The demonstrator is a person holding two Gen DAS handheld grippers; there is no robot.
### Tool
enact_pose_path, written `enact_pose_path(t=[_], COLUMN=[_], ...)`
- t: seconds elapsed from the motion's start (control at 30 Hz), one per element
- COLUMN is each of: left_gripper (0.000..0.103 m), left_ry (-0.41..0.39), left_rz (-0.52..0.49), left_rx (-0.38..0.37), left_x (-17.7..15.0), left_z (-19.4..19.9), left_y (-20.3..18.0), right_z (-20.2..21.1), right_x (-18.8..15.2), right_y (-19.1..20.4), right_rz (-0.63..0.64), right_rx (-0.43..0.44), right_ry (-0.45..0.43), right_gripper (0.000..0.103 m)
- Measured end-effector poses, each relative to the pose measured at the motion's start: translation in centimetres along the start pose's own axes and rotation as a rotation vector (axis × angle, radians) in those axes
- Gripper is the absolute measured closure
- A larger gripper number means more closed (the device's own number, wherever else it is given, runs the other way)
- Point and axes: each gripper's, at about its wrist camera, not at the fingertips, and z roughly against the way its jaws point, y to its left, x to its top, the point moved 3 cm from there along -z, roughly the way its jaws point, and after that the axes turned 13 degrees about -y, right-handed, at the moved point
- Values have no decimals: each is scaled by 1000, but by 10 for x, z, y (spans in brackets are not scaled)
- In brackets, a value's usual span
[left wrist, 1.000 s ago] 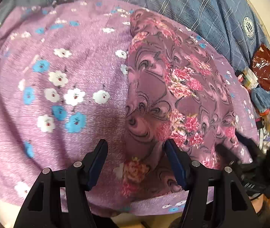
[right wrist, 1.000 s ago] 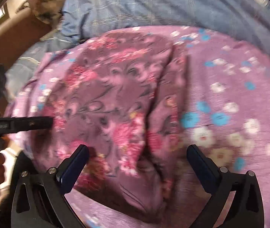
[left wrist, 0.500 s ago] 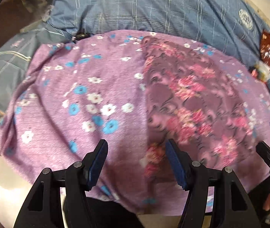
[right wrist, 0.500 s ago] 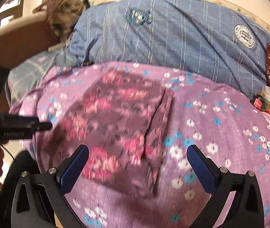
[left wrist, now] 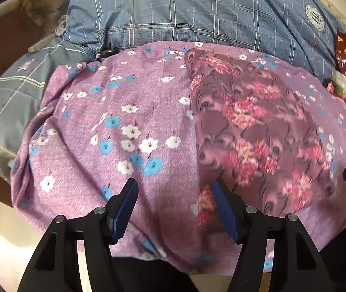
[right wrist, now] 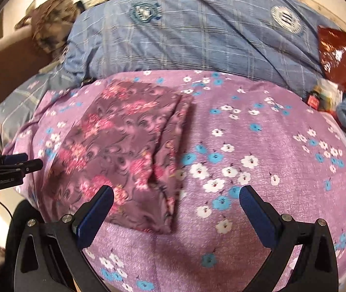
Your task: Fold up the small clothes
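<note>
A folded dark purple garment with pink flowers (left wrist: 253, 131) lies flat on a light purple cloth with white and blue flowers (left wrist: 114, 131). It also shows in the right wrist view (right wrist: 124, 146), on the left part of that cloth (right wrist: 258, 160). My left gripper (left wrist: 175, 194) is open and empty, held above the cloth by the garment's near left edge. My right gripper (right wrist: 176, 197) is open and empty, above the garment's near right corner. The left gripper shows at the left edge of the right wrist view (right wrist: 14, 163).
A blue plaid pillow (left wrist: 197, 12) lies behind the cloth. A red foil bag (right wrist: 343, 58) and small clutter sit at the far right. A brown patterned cloth (right wrist: 51, 24) hangs over the brown headboard at the far left.
Both grippers have pulled back and up from the garment, so more of the cloth and pillow shows. Both stay open. The garment lies as it did.
</note>
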Motion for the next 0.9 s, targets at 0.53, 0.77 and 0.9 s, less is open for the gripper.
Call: enact_pose_path(t=[0.53,0.77,0.9], left_gripper=[40,37,35], left_ry=[36,162,189], left_rz=[76,138,237], left_rx=[-92,-121,-173], left_x=[99,104,99], left_z=[-95,-178,-184], left_y=[-19,-24,-11], right_z=[-90,-160,-166], right_x=[82,72,61], right_y=[1,5,0], right_rz=[-151,-159,-157], right_rx=[207,240,202], right_ry=[-98,61,95], right_gripper=[10,35,35])
